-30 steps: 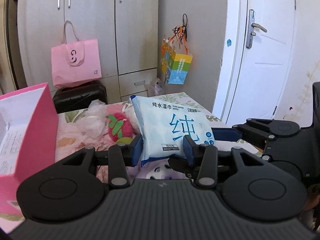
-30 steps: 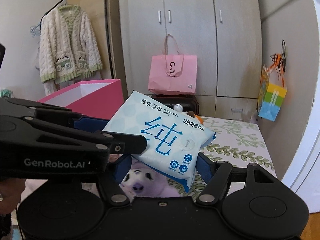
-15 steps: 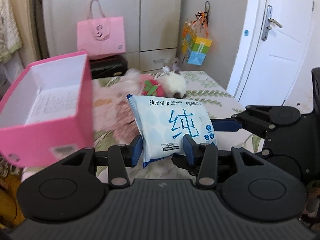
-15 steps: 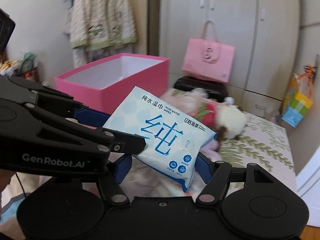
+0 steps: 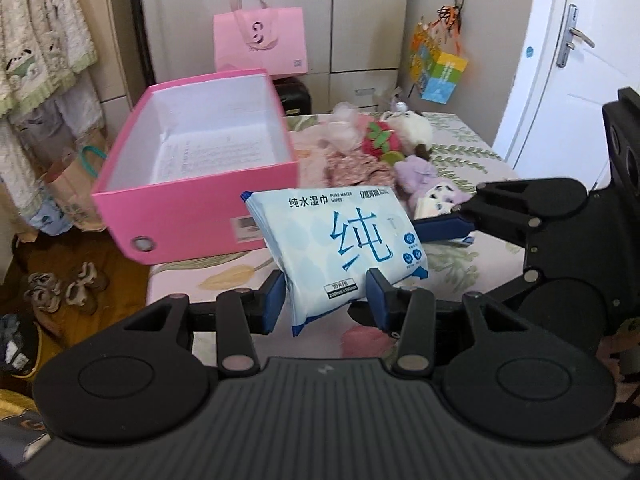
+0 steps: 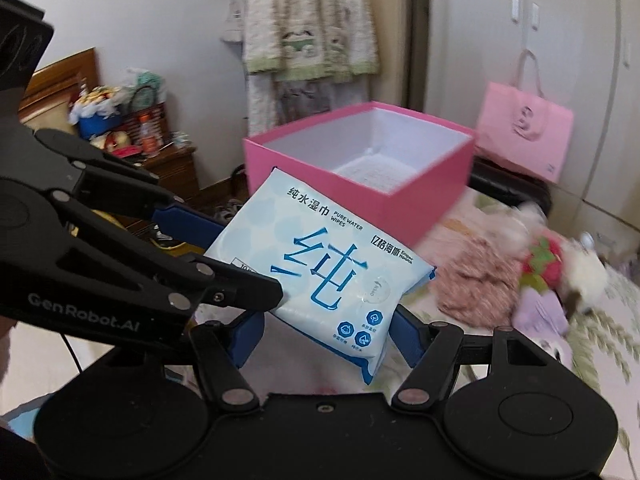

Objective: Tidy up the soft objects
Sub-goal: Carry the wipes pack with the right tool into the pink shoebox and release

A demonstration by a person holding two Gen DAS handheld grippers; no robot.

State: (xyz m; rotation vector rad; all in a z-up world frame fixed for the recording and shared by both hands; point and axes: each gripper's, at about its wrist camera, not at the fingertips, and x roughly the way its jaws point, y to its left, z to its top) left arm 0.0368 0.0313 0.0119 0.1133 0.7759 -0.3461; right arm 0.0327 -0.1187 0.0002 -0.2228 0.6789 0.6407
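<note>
My left gripper [image 5: 326, 300] and right gripper [image 6: 324, 334] each pinch 1 end of the wipes pack [image 5: 340, 246], held up just in front of the pink box [image 5: 192, 200]. It's soft, light and slippery, so I hold its edges.

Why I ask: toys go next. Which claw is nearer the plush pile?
Right. The right claw grips the wipes pack beside the plush pile; the left claw grips its opposite end, farther away.
</note>
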